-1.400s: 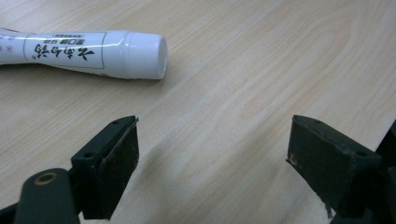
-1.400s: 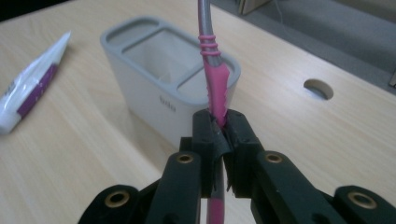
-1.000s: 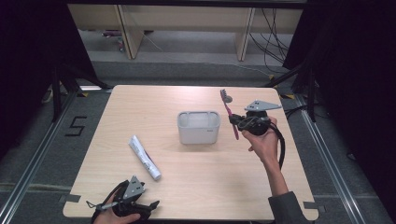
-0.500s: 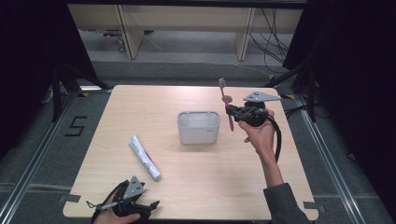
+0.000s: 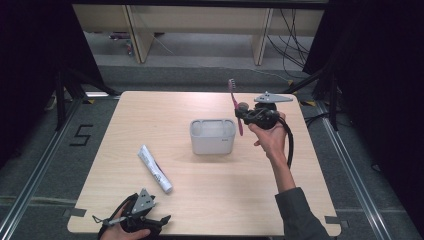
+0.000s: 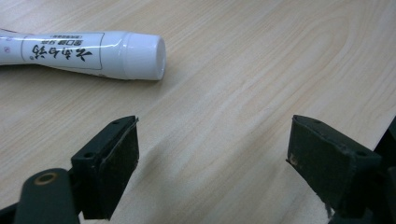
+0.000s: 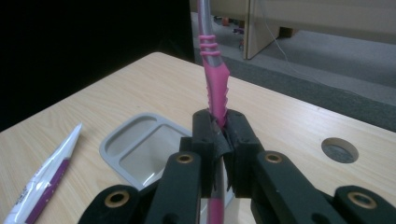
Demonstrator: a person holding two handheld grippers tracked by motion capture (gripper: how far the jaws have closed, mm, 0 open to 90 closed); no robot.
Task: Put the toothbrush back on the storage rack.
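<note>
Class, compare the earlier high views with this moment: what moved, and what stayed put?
The right gripper, clamped on the pink toothbrush, rose and tipped it upright beside the grey holder. The left gripper, open, the toothpaste tube and the holder stayed put.

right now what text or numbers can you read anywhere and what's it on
"5": dark marking on the grey floor left of the table.
Toothpaste tube: black East Asian characters on its white label, upside down in the left gripper view, too small to transcribe.
Pink toothbrush, grey holder: no text visible.

Right gripper (image 5: 244, 113) raised, fingers clamped; left gripper (image 5: 150, 220) low, fingers apart.
</note>
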